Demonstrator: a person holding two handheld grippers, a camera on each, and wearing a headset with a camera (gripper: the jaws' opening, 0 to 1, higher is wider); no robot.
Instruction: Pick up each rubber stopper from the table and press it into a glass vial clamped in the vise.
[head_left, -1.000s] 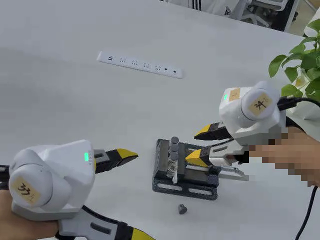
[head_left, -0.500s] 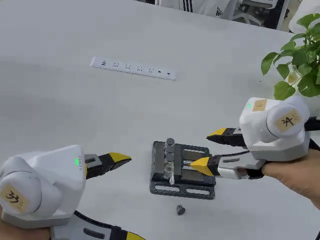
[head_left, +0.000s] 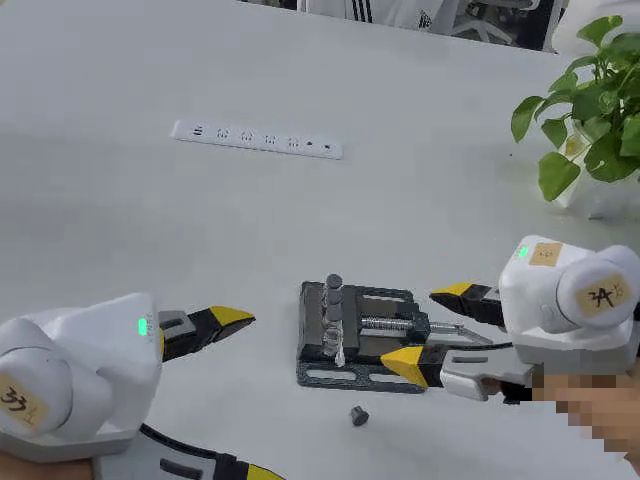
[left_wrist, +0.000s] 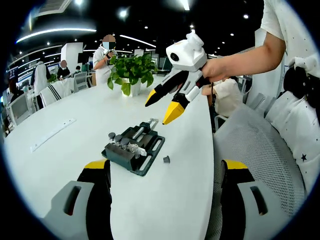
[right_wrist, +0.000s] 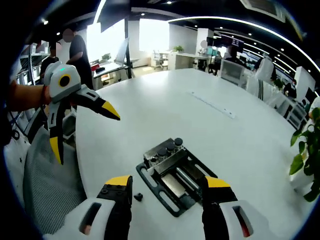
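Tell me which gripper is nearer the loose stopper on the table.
Right, it seems. The right gripper hovers open by the vise, its lower jaw tip just beyond the stopper; the left gripper, also open, sits farther off to the stopper's left.

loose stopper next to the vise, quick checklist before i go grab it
1. Stopper free to grab: lies alone, just clear of the vise: ok.
2. Right gripper ready: jaws open, nothing held: ok.
3. Left gripper ready: jaws open, nothing held: ok.
4. Vials seated: the row stands upright between the vise jaws: ok.
5. A vial left to fill: the near-end vial looks clear at the top and the others dark-capped: cannot tell for sure.
6. Which way up the stopper lies: too small: cannot tell.
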